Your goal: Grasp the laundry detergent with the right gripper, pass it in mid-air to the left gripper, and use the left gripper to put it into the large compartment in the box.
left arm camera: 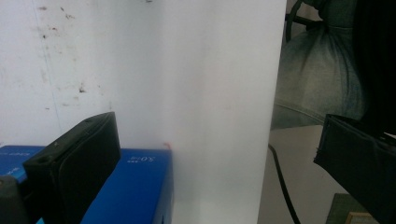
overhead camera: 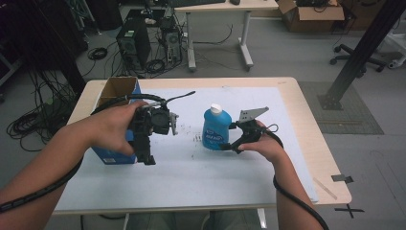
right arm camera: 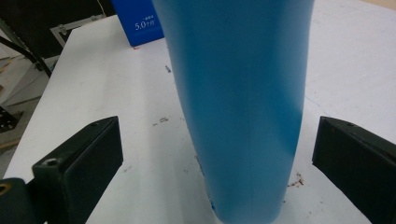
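White table [overhead camera: 191,177]; upright blue bottle [overhead camera: 216,129], white-capped

1. We hold one gripper in each hand, and both our forearms come in from the near side.
2. Our left hand [overhead camera: 115,127] is wrapped around the left gripper [overhead camera: 146,158]. We hold it up high, and it points down and back toward us.
3. In the left gripper view, its two black jaws are wide apart with nothing between them.
4. Our right hand [overhead camera: 265,143] holds the right gripper [overhead camera: 230,143] low down. It points to the left.
5. In the right gripper view, its jaws are spread wide too. They are not squeezing anything.
6. A black cable runs from each gripper back along our arm.
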{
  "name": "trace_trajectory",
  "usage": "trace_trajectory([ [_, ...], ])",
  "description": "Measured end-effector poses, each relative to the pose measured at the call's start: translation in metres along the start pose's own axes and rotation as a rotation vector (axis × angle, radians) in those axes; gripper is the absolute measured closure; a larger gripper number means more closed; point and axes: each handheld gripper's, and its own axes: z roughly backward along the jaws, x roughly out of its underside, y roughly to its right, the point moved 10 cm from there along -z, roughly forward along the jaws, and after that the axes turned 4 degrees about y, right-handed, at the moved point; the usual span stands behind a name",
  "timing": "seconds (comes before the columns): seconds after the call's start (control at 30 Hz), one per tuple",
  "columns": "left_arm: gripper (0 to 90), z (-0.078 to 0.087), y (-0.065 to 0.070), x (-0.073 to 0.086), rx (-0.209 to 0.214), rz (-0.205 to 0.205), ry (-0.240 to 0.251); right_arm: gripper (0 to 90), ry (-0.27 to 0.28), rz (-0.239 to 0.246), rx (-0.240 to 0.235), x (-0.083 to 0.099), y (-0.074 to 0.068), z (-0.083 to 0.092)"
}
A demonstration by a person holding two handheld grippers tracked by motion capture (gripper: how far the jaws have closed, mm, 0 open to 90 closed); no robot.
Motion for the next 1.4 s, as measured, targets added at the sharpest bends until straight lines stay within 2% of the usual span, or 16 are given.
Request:
trace_trajectory([
  [0.8,0.2,-0.004,-0.001,0.003,0.004,0.008,0.009,1.7,0.051,-0.011,0.015,-0.006,0.004,-0.014],
  [1.4,0.2,-0.006,-0.003,0.005,0.001,0.008,0.014,8.8,0.083,-0.014,0.031,-0.006,0.005,-0.02],
])
